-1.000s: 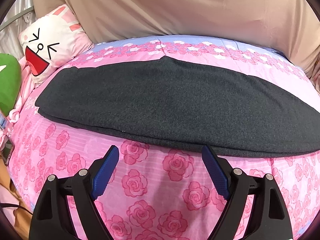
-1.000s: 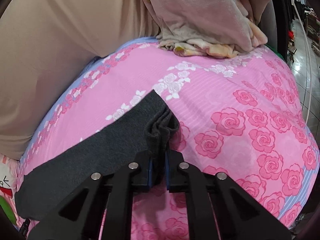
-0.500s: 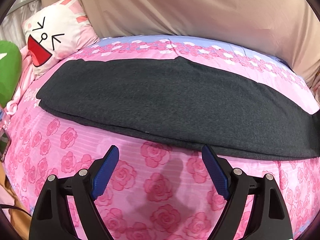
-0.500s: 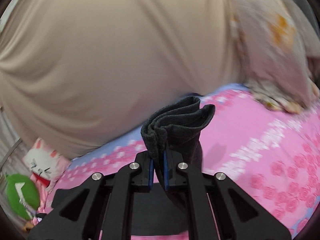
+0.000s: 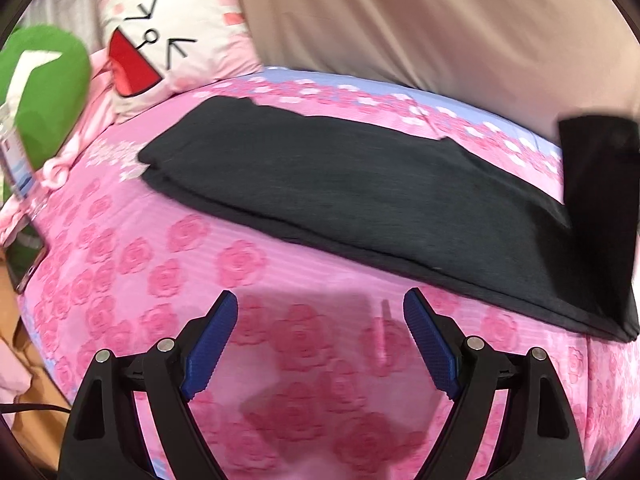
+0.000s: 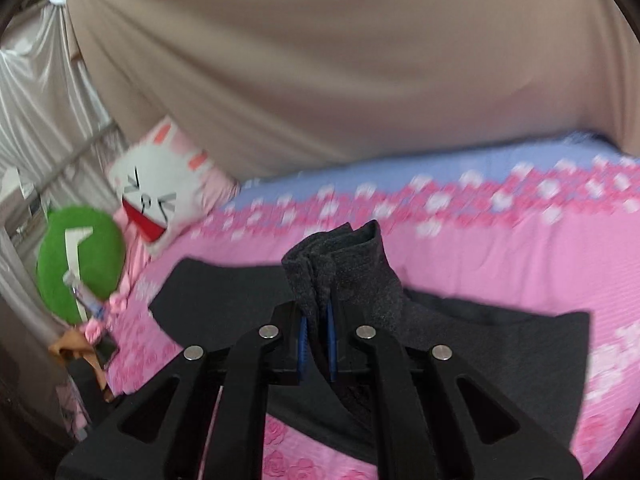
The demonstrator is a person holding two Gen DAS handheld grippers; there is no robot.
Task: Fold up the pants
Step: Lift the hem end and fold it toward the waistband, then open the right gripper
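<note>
Pants [image 5: 360, 200]: dark gray, soft and a bit fuzzy, folded into one long flat strip that lies across the bed; one end is lifted up off the bed.
Right gripper [image 6: 316, 336]: black arms with blue pads, pressed together on the lifted end of the pants, which bunches up in thick folds above the fingers.
Left gripper [image 5: 320, 344]: blue ridged fingers spread wide apart, holding nothing, over the sheet near the front edge of the pants.
Bed sheet [image 5: 160, 264]: smooth pink cloth with big pink roses, and a blue band with small white flowers along the far side.
Bunny pillow [image 5: 168, 44]: white and pink, with a drawn face and a red mouth, at the bed's far left.
Green cushion [image 5: 44, 84]: round and plush, beside the bunny pillow.
Curtain [image 6: 340, 60]: tan cloth with long folds behind the bed.
</note>
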